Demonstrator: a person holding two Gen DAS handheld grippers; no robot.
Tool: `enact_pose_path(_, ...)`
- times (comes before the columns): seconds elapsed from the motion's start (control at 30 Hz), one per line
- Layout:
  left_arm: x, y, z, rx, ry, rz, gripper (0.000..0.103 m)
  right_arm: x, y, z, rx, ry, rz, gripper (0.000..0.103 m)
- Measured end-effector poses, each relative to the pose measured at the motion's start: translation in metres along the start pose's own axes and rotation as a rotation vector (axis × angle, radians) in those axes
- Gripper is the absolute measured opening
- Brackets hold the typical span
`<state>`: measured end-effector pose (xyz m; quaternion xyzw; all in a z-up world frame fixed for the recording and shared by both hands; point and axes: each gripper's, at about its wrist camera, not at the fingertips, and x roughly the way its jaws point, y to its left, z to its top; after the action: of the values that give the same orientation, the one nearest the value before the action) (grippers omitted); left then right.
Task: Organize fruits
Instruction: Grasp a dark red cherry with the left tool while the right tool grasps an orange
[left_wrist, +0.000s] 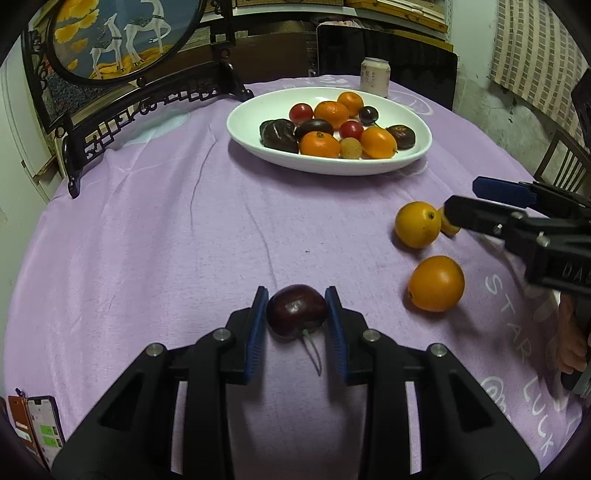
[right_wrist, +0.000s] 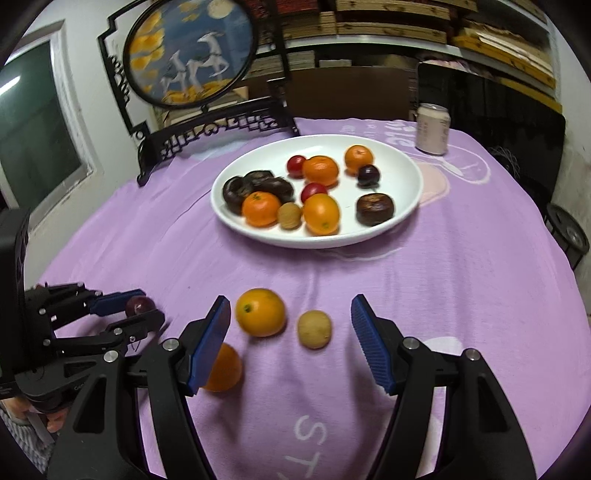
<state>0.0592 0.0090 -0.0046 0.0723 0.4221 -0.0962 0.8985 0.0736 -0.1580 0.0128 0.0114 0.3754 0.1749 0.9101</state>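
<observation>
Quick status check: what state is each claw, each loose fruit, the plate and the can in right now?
Left claw: shut on the dark cherry, which rests on the cloth.
Right claw: open, holding nothing.
Far orange: loose on the cloth between the right claw's fingers.
Near orange: loose, partly hidden behind a finger.
Small tan fruit: loose between those fingers.
White plate: holding fruit.
Can: upright behind the plate.
</observation>
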Motion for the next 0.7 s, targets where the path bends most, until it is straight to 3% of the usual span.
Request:
enact_pose_path(0.17, 0.002, -0.001, -0.001, 0.004, 0.008, 0.001, 0.032, 0.005, 0.01, 0.0, -0.035, 0.007, 0.001, 0.065)
enact_pose_path(0.33, 0.004, -0.003, -0.001, 0.01, 0.015, 0.004, 0.032, 0.014, 0.015, 0.001, -0.057, 0.033, 0.007, 0.054)
enact_pose_path(0.57, 0.008, -0.004, -0.003, 0.019, 0.027, 0.007, 0.032, 0.027, 0.024, 0.003, -0.107, 0.043, -0.019, 0.052)
enact_pose_path(0.7, 0.008, -0.005, -0.003, 0.017, 0.027, 0.006, 0.032, 0.028, 0.028, 0.002, -0.138, 0.048, -0.023, 0.043)
